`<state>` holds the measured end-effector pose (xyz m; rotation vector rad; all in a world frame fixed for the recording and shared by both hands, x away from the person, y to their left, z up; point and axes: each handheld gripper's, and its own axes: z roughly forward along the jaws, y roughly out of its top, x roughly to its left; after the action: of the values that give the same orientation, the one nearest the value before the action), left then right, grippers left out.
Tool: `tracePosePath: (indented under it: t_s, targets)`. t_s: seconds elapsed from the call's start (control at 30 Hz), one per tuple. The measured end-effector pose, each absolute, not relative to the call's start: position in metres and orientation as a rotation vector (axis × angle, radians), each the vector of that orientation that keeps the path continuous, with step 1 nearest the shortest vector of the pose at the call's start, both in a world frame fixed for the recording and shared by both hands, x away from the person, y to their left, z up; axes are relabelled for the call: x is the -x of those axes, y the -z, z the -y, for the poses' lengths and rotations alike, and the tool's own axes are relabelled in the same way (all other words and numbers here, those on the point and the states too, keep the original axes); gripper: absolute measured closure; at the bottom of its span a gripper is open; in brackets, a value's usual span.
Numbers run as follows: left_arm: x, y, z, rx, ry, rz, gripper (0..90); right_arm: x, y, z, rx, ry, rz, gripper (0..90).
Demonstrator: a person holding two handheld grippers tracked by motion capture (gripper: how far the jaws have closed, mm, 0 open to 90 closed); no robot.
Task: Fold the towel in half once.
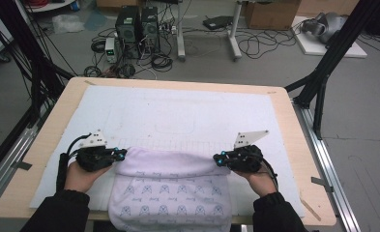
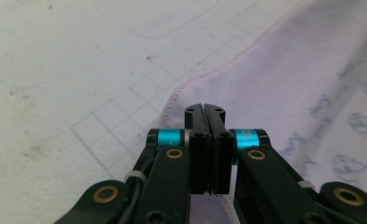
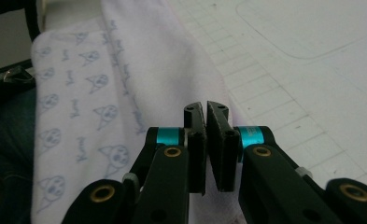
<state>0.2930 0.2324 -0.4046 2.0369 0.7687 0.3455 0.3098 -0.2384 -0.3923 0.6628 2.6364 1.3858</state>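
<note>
A pale lilac cloth (image 1: 170, 193) printed with small blue figures lies at the table's near edge and hangs over it. Its far edge is turned over into a plain band. My left gripper (image 1: 121, 154) is at the band's left end, pointing right. In the left gripper view the cloth (image 2: 288, 84) runs under my left gripper (image 2: 204, 108), whose jaws are pressed together on its hemmed corner. My right gripper (image 1: 218, 158) is at the band's right end, pointing left. In the right gripper view my right gripper (image 3: 204, 106) is shut on the cloth's (image 3: 78, 116) edge.
A white gridded mat (image 1: 178, 111) covers most of the wooden table (image 1: 294, 145), bare beyond the cloth. Black frame posts stand at both sides. On the floor behind are computer towers (image 1: 137, 24), cables and a cardboard box (image 1: 270, 14).
</note>
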Motion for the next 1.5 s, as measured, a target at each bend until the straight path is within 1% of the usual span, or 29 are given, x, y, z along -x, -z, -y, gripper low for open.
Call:
tracePosePath:
  t_s: [0.07,0.23,0.27,0.3,0.37,0.43,0.47,0.53,0.57,0.63,0.7,0.73,0.83,0.9,0.93,0.97,1.0,1.03,1.07,1.1,1.13,1.17,1.23,1.33,1.43,1.5]
  targets:
    - [-0.278,0.400,-0.236,-2.026,-0.348,-0.743,88.2,-0.299,0.389,0.240,-0.626,-1.400,-2.632,86.4]
    - [-0.230,0.403,-0.245,-2.077,-0.308,-0.655,87.8,-0.258,0.390,0.245,-0.520,-1.434,-2.702,86.4]
    - [-0.222,0.404,-0.247,-2.083,-0.301,-0.637,86.4,-0.251,0.391,0.246,-0.506,-1.454,-2.726,84.6]
    - [-0.217,0.404,-0.249,-2.083,-0.291,-0.626,82.1,-0.246,0.392,0.247,-0.501,-1.471,-2.748,82.4]
    - [-0.213,0.401,-0.252,-2.076,-0.298,-0.627,76.6,-0.241,0.389,0.250,-0.496,-1.476,-2.733,79.5]
    - [-0.219,0.398,-0.253,-2.056,-0.315,-0.645,71.4,-0.246,0.386,0.253,-0.529,-1.494,-2.701,75.0]
    - [-0.224,0.397,-0.252,-2.056,-0.326,-0.658,68.8,-0.251,0.385,0.253,-0.547,-1.483,-2.682,74.3]
    - [-0.237,0.399,-0.249,-2.050,-0.337,-0.686,65.1,-0.264,0.386,0.252,-0.570,-1.427,-2.659,68.2]
    - [-0.245,0.401,-0.247,-2.054,-0.344,-0.705,63.2,-0.272,0.388,0.252,-0.599,-1.404,-2.642,66.9]
    - [-0.262,0.407,-0.244,-2.067,-0.349,-0.743,58.7,-0.289,0.395,0.250,-0.650,-1.373,-2.637,59.9]
    - [-0.277,0.414,-0.242,-2.076,-0.352,-0.778,57.2,-0.304,0.403,0.249,-0.700,-1.304,-2.620,53.7]
    - [-0.284,0.418,-0.241,-2.083,-0.351,-0.799,55.2,-0.312,0.408,0.249,-0.723,-1.282,-2.624,49.2]
    - [-0.301,0.430,-0.239,-2.111,-0.343,-0.865,48.1,-0.326,0.421,0.249,-0.770,-1.252,-2.644,46.5]
    - [-0.307,0.438,-0.238,-2.128,-0.328,-0.893,45.8,-0.331,0.430,0.249,-0.794,-1.221,-2.649,44.4]
    - [-0.309,0.442,-0.237,-2.139,-0.312,-0.902,45.2,-0.332,0.433,0.248,-0.792,-1.200,-2.663,44.5]
    - [-0.309,0.444,-0.237,-2.138,-0.315,-0.898,47.8,-0.332,0.437,0.248,-0.790,-1.186,-2.668,45.3]
    - [-0.308,0.445,-0.237,-2.130,-0.324,-0.890,50.0,-0.332,0.440,0.247,-0.785,-1.180,-2.681,49.4]
    - [-0.307,0.444,-0.238,-2.129,-0.306,-0.876,54.4,-0.331,0.442,0.247,-0.778,-1.170,-2.704,52.9]
    - [-0.306,0.444,-0.238,-2.130,-0.289,-0.862,62.5,-0.330,0.443,0.246,-0.758,-1.166,-2.694,56.1]
    - [-0.306,0.444,-0.237,-2.131,-0.262,-0.852,71.8,-0.329,0.443,0.246,-0.748,-1.179,-2.697,66.9]
    - [-0.305,0.443,-0.235,-2.134,-0.264,-0.852,78.8,-0.329,0.444,0.246,-0.739,-1.209,-2.724,75.4]
    - [-0.305,0.442,-0.234,-2.143,-0.272,-0.846,81.8,-0.328,0.444,0.245,-0.726,-1.222,-2.751,82.0]
    - [-0.307,0.440,-0.232,-2.155,-0.288,-0.847,84.2,-0.329,0.442,0.244,-0.706,-1.217,-2.765,84.1]
    - [-0.317,0.434,-0.227,-2.151,-0.358,-0.864,85.2,-0.337,0.438,0.245,-0.733,-1.188,-2.736,85.1]
    - [-0.340,0.420,-0.222,-2.129,-0.436,-0.891,85.5,-0.355,0.429,0.244,-0.775,-1.155,-2.682,85.4]
    - [-0.361,0.407,-0.220,-2.089,-0.459,-0.919,85.5,-0.371,0.417,0.245,-0.807,-1.139,-2.635,85.4]
